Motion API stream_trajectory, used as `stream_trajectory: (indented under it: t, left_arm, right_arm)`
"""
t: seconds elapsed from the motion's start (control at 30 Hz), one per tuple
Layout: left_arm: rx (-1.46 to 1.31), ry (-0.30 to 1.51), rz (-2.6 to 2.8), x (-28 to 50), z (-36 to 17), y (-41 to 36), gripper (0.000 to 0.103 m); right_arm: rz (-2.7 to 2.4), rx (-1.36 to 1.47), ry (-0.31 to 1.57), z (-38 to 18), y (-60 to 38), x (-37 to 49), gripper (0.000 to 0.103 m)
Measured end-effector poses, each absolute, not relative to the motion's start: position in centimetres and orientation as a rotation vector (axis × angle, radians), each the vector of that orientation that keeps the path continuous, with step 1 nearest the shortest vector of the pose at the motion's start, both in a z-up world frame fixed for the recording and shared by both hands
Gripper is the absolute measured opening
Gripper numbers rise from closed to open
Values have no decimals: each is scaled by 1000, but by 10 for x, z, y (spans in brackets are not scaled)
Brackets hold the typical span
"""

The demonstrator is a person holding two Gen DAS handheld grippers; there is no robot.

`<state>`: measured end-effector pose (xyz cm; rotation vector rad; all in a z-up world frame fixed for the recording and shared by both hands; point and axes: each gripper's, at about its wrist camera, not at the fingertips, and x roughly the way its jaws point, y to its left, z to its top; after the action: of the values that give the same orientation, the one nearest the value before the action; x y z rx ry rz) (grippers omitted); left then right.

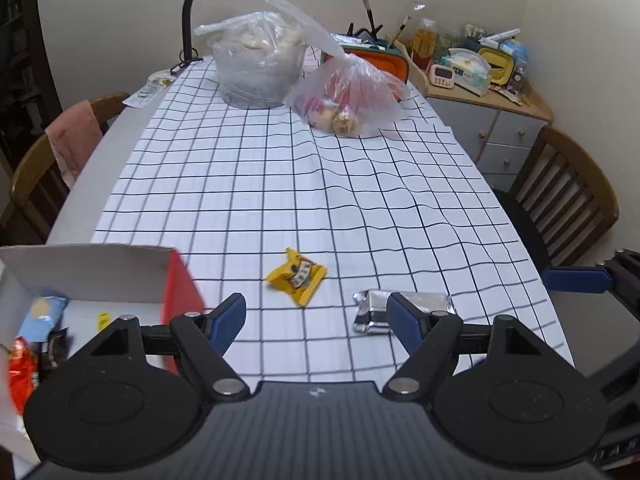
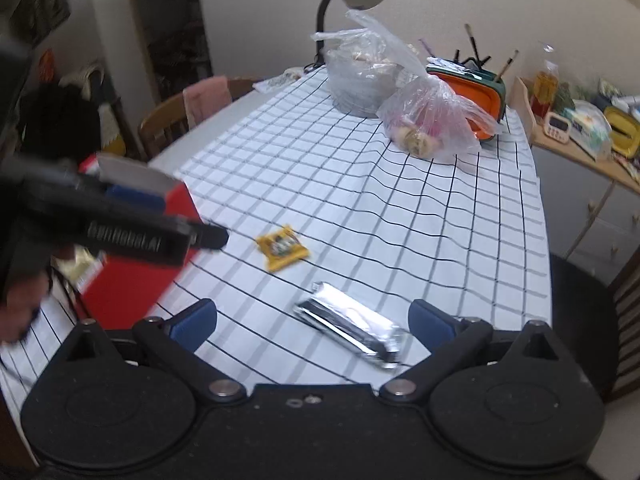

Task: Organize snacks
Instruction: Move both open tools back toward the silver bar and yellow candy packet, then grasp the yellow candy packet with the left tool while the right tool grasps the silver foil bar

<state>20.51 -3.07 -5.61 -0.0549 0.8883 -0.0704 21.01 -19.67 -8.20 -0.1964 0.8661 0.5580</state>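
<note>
both sets of fingers are wide open and hold nothing.
left gripper (image 1: 316, 318) hangs over the counter (image 1: 240, 184) between the red box (image 1: 182, 288) and the silver bar (image 1: 404, 308); right gripper (image 2: 314, 320) has that bar just in front. some snacks already sit in the box. silver bar and, farther off, the yellow candy (image 1: 298, 276) are still left out.

A white cloth (image 1: 280, 184) with a black grid, a yellow packet (image 1: 297, 277), a silver wrapper (image 2: 352, 326), a red box (image 2: 132, 284).
</note>
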Motion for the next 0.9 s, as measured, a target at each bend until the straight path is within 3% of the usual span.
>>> stream_trajectory:
  t: [0.53, 0.9]
  left_arm:
    - [-170, 1203, 78, 318, -136, -21, 77]
    - [-117, 1262, 111, 364, -172, -19, 77]
  right_arm:
    - [719, -404, 981, -158, -198, 274, 98]
    - [778, -508, 1010, -195, -172, 301, 82]
